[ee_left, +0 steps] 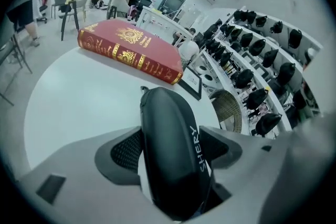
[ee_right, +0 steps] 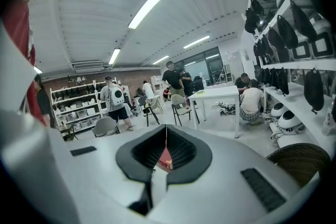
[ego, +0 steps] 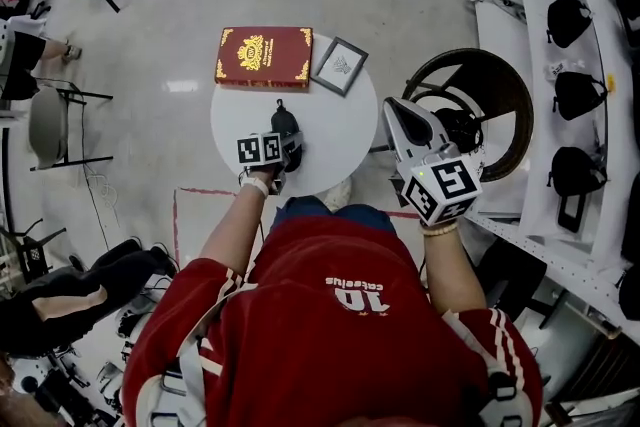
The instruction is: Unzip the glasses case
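A black glasses case (ego: 285, 123) lies on the round white table (ego: 340, 130), its length running away from me. In the left gripper view the case (ee_left: 168, 134) fills the space between the jaws, with white lettering on its side and a small zipper tab (ee_left: 143, 89) at its far end. My left gripper (ego: 284, 139) is shut on the case, both pads against its sides. My right gripper (ego: 393, 107) hangs off the table's right edge, shut with nothing in it; its fingertips (ee_right: 166, 136) meet in a thin line.
A red book (ego: 263, 57) and a small framed picture (ego: 339, 66) lie at the table's far side. A round wicker basket (ego: 500, 105) stands to the right, beside white shelves (ego: 535, 205) with black headgear. People, chairs and tables fill the room beyond.
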`<state>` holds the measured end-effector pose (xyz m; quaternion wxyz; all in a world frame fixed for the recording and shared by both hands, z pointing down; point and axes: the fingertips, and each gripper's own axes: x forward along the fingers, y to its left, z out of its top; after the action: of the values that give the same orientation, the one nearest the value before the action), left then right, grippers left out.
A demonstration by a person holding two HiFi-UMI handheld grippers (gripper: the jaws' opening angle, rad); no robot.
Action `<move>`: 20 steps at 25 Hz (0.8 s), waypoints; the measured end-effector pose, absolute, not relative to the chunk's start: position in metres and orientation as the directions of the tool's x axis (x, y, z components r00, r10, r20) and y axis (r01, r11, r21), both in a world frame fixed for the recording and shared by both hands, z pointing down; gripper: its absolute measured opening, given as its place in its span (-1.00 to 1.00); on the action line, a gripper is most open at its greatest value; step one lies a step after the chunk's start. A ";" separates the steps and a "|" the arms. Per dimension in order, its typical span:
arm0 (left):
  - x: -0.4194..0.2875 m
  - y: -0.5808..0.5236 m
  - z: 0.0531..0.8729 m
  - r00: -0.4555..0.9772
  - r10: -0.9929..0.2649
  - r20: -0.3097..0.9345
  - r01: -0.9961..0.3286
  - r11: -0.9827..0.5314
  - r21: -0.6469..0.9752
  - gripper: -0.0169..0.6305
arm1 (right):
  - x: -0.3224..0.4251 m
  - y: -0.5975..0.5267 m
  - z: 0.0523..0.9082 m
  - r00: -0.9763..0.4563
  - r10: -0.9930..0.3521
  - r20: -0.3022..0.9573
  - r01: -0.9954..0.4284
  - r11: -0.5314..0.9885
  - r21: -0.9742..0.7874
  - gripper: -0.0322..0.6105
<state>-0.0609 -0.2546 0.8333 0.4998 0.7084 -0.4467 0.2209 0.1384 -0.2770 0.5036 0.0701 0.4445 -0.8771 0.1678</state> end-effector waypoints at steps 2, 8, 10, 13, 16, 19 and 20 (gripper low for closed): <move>-0.062 -0.259 0.820 0.534 -0.436 0.724 -0.827 -0.091 0.555 0.10 | 0.136 -0.277 0.499 -0.595 -0.758 0.267 -0.803 0.551 -0.225 -0.85; -0.072 -0.272 0.755 0.617 -0.519 0.591 -0.743 -0.139 0.654 0.10 | 0.116 -0.275 0.478 -0.599 -0.765 0.237 -0.800 0.566 -0.199 -0.85; -0.078 -0.276 0.728 0.639 -0.544 0.544 -0.719 -0.173 0.673 0.09 | 0.107 -0.274 0.469 -0.599 -0.769 0.226 -0.801 0.567 -0.194 -0.85; -0.088 -0.278 0.685 0.673 -0.579 0.460 -0.673 -0.222 0.705 0.09 | 0.090 -0.270 0.455 -0.601 -0.772 0.207 -0.799 0.571 -0.190 -0.85; -0.101 -0.281 0.639 0.703 -0.617 0.352 -0.611 -0.271 0.744 0.09 | 0.073 -0.265 0.441 -0.606 -0.774 0.182 -0.795 0.580 -0.178 -0.85; -0.114 -0.283 0.595 0.723 -0.642 0.255 -0.565 -0.337 0.753 0.09 | 0.060 -0.259 0.427 -0.608 -0.779 0.154 -0.793 0.586 -0.166 -0.85; -0.117 -0.282 0.579 0.729 -0.647 0.223 -0.550 -0.360 0.754 0.09 | 0.056 -0.257 0.422 -0.609 -0.780 0.145 -0.792 0.589 -0.162 -0.85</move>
<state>-0.1174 -0.2822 0.5795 0.4335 0.8226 -0.3637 -0.0562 0.0559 -0.2568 0.4217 0.0291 0.4410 -0.8908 0.1054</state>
